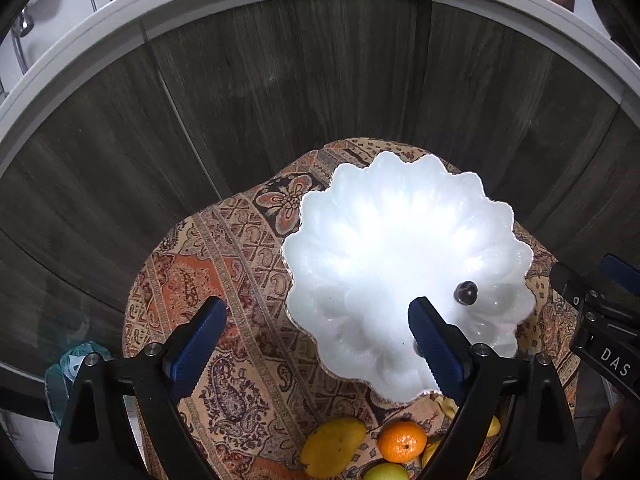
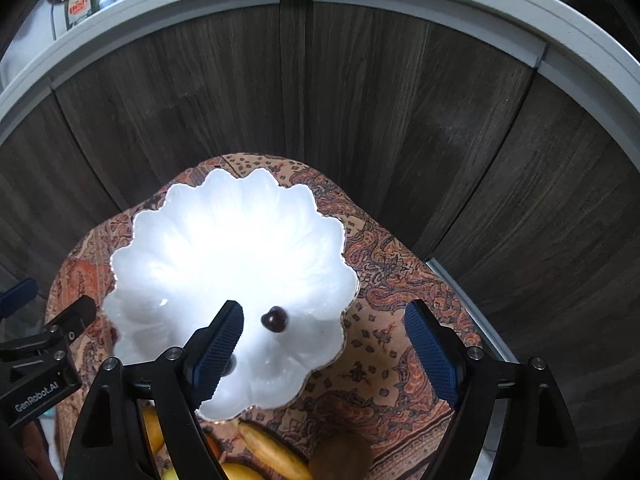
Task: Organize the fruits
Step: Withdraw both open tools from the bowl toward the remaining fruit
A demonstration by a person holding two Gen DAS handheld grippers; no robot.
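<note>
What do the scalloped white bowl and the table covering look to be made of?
The bowl looks like glazed ceramic or milk glass: glossy white, bright glare, thin metallic-looking rim. The table covering appears to be woven fabric: matte, paisley-patterned, draping over the edge. Neither is certain from the look alone.

White bowl [image 1: 400, 232] holds 1 cherry [image 1: 466, 292], otherwise open.

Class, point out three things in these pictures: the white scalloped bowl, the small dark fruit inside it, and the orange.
white scalloped bowl [image 2: 224, 220], right wrist view, on its bare inner wall.
small dark fruit [image 2: 274, 319], right wrist view, on its middle.
orange [image 1: 403, 441], left wrist view, on its peel's centre.
</note>
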